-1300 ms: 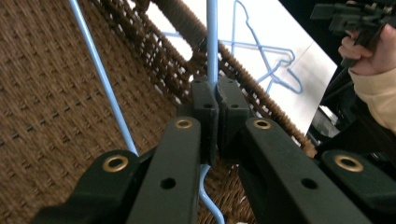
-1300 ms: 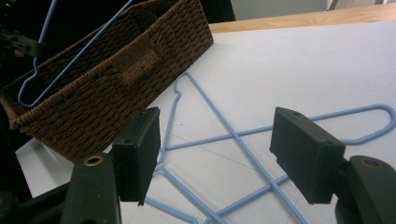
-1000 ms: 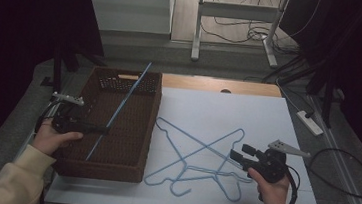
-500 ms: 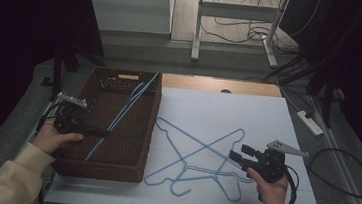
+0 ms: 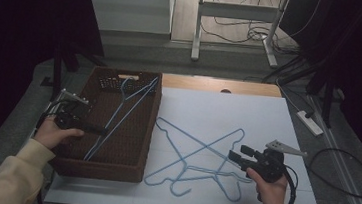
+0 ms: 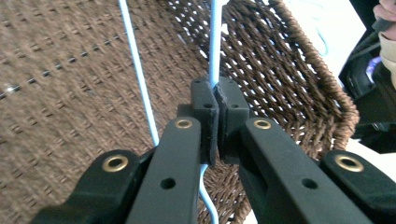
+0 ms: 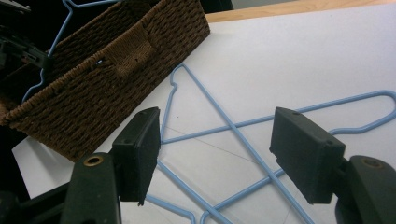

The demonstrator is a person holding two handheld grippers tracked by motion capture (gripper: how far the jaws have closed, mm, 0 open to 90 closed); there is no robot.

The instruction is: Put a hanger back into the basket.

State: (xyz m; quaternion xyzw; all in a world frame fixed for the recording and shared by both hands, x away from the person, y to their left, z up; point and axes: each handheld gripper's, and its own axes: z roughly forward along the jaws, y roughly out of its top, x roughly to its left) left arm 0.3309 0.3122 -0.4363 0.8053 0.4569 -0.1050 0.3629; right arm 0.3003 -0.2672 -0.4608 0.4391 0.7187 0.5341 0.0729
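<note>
Left gripper (image 6: 215, 100) is clamped tight on a blue hanger (image 6: 213, 42) inside the wicker basket (image 5: 129, 152). Right gripper (image 7: 215, 154) hovers with jaws wide apart, loose hangers (image 7: 243, 135) beneath them. Can't spot any readable labels.

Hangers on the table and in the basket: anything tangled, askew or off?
The loose blue hangers on the white table lie crossed over one another, overlapping rather than separate. The hanger in the basket rests slanted over the wicker basket, clamped in the left gripper. Nothing looks damaged.
</note>
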